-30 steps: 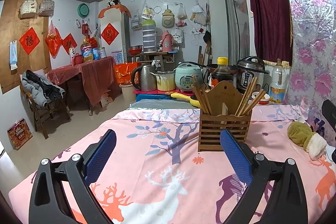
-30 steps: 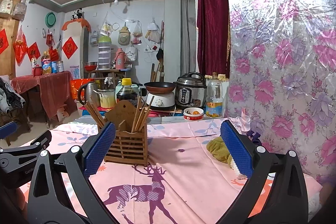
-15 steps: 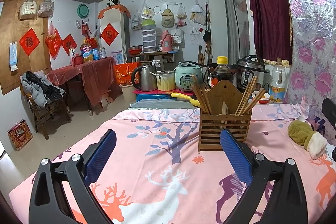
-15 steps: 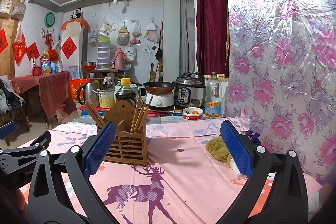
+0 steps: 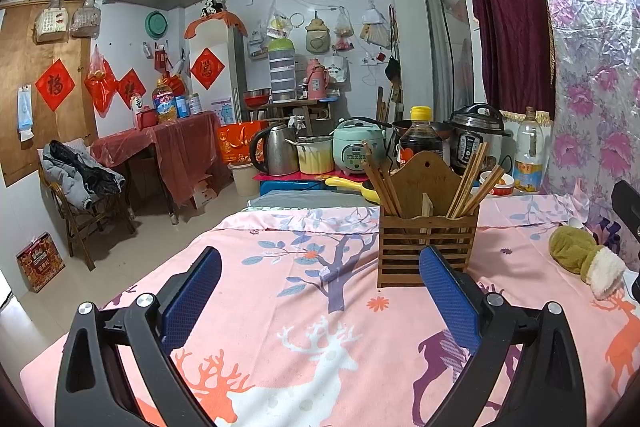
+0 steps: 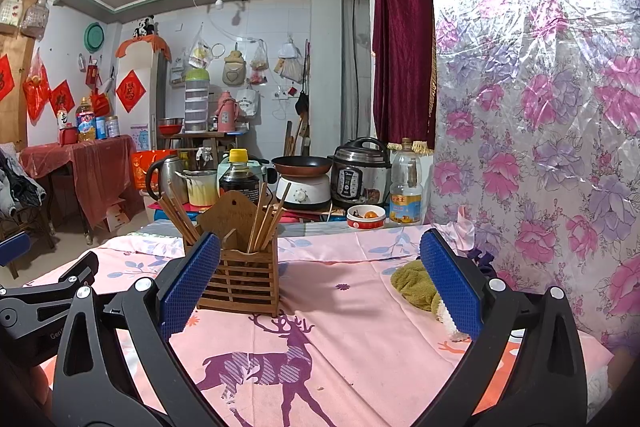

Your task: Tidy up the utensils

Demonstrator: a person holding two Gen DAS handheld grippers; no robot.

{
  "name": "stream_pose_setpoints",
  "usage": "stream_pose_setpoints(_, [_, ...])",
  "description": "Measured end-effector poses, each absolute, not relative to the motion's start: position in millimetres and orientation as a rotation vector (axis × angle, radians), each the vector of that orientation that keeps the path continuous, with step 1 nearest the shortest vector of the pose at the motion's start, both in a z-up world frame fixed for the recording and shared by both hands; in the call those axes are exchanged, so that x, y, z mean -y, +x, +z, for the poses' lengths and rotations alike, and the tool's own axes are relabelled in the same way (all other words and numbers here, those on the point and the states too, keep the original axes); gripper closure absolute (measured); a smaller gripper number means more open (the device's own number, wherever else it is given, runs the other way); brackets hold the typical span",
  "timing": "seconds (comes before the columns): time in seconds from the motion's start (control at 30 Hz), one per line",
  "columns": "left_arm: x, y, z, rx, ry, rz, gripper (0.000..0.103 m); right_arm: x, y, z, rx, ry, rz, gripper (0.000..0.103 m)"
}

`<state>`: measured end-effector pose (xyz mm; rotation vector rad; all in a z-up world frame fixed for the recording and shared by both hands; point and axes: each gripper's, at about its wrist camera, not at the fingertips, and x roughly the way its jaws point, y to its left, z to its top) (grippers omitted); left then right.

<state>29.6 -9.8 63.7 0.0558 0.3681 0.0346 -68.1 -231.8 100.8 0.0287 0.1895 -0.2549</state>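
Left wrist view: left gripper (image 5: 320, 291) wide open, empty, above pink tablecloth (image 5: 304, 311). Wooden holder (image 5: 427, 246) at 1 o'clock, upright, chopsticks (image 5: 468, 183) standing inside. Right wrist view: right gripper (image 6: 319, 277) wide open, empty; holder at 11 o'clock, green cloth (image 6: 412, 285) at 2 o'clock.
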Motion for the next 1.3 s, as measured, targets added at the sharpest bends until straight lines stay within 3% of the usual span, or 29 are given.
stream_pose_setpoints(1.3, [3, 20, 63, -0.338, 0.106, 0.030, 0.006, 233, -68, 101, -0.192, 0.029, -0.255, 0.006])
